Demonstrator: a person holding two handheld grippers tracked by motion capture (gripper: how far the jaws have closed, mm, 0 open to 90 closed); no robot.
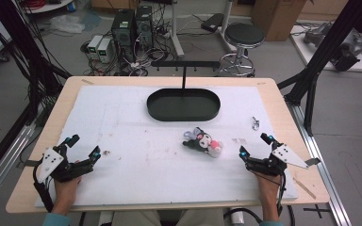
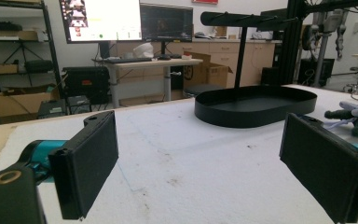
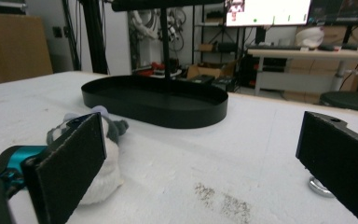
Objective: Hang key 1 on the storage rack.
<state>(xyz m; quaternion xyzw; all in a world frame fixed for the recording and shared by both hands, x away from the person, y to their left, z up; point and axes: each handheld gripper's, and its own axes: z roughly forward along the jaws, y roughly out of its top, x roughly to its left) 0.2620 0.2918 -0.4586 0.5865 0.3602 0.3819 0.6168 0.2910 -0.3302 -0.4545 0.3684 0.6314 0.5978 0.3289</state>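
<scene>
Black jaws of both the left gripper [image 1: 81, 147] and right gripper [image 1: 254, 145] stood wide and empty; the plush toy [image 1: 202, 141] lay between them, nearer the right, awaiting approach.

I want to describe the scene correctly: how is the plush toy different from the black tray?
The plush toy is soft, multicoloured and lies on its side near the right gripper; the black tray is rigid, one colour, much larger, and carries an upright post. Both rest on the white mat.

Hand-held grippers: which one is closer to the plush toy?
The right hand-held gripper. The plush toy lies just beside its jaws, while the left hand-held gripper rests open across the white mat, far off.
</scene>
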